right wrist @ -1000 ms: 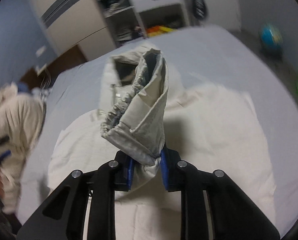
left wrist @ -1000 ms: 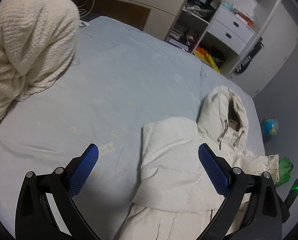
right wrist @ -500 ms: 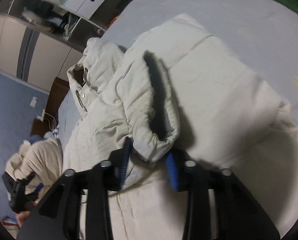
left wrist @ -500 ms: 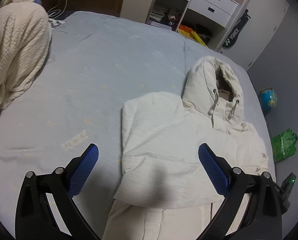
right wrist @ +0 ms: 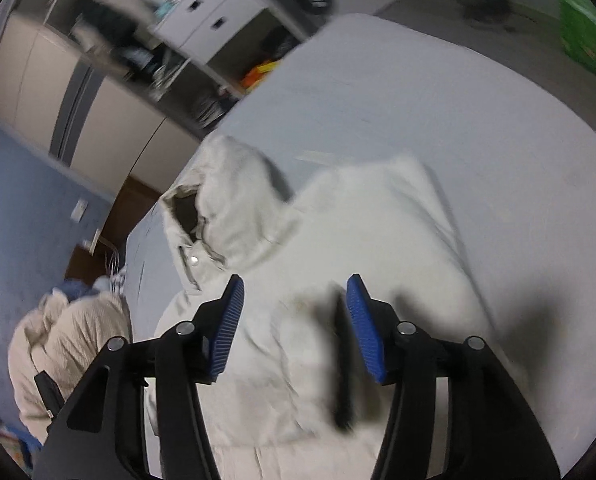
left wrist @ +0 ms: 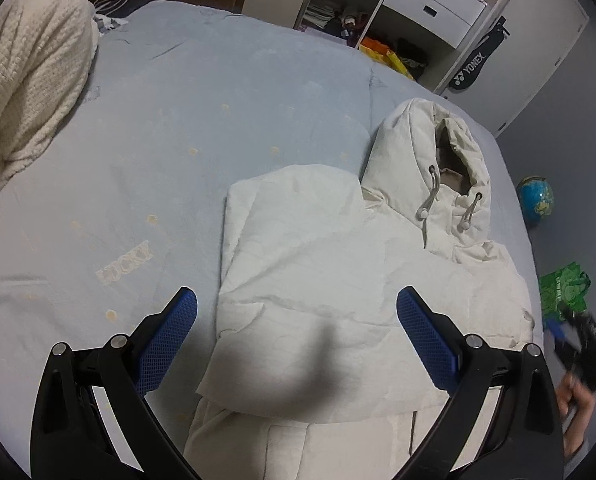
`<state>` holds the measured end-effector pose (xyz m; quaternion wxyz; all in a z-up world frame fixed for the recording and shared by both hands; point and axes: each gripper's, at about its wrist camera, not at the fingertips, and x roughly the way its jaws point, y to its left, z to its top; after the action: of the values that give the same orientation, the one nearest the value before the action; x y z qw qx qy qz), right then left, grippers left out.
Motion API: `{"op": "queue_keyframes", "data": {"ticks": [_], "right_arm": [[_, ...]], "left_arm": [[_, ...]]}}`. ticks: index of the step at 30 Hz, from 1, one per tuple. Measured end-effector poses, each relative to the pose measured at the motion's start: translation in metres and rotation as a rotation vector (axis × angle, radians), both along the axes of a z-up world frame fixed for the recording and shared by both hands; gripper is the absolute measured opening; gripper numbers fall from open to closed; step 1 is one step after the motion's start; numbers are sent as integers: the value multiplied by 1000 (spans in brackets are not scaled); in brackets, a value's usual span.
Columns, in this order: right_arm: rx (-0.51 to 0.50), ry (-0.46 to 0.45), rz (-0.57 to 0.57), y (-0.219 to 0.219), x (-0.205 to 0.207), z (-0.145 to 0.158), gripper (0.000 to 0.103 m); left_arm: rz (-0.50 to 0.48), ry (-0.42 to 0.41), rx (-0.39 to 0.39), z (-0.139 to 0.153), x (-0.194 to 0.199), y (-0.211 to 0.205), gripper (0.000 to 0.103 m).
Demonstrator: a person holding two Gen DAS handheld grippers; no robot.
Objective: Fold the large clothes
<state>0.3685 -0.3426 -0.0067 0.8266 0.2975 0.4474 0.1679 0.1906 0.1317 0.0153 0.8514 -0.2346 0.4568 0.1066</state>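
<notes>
In the left wrist view, the left gripper (left wrist: 297, 320) hung over the bed (left wrist: 169, 128) with its blue pads wide apart and nothing between them. Below it a cream hooded jacket (left wrist: 330, 272) lay flat on the pale blue sheet, a sleeve folded across its front, the hood (left wrist: 430, 160) pointing toward the white drawers (left wrist: 438, 0). A cream knitted blanket (left wrist: 25, 92) was heaped at the far left of the bed. A globe (left wrist: 536, 200) and a green bag (left wrist: 564, 286) sat on the floor to the right.

In the right wrist view, which was blurred, the right gripper (right wrist: 293, 324) was above the jacket (right wrist: 378, 248), its jaws opening, with no cloth pinched between the pads. The hood (right wrist: 233, 196) lay just beyond its left finger.
</notes>
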Motion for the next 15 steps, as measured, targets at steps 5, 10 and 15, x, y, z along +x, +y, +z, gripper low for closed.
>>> {"op": "queue_keyframes", "data": {"ticks": [5, 10, 15], "right_arm": [[-35, -14, 100, 39, 71, 6, 58], [45, 43, 126, 66, 142, -8, 58], [103, 98, 207, 104, 206, -29, 58]], "left_arm": [[-5, -8, -22, -9, 8, 4, 96], [-7, -14, -43, -14, 19, 13, 96], [-21, -44, -39, -14, 24, 17, 96]]}}
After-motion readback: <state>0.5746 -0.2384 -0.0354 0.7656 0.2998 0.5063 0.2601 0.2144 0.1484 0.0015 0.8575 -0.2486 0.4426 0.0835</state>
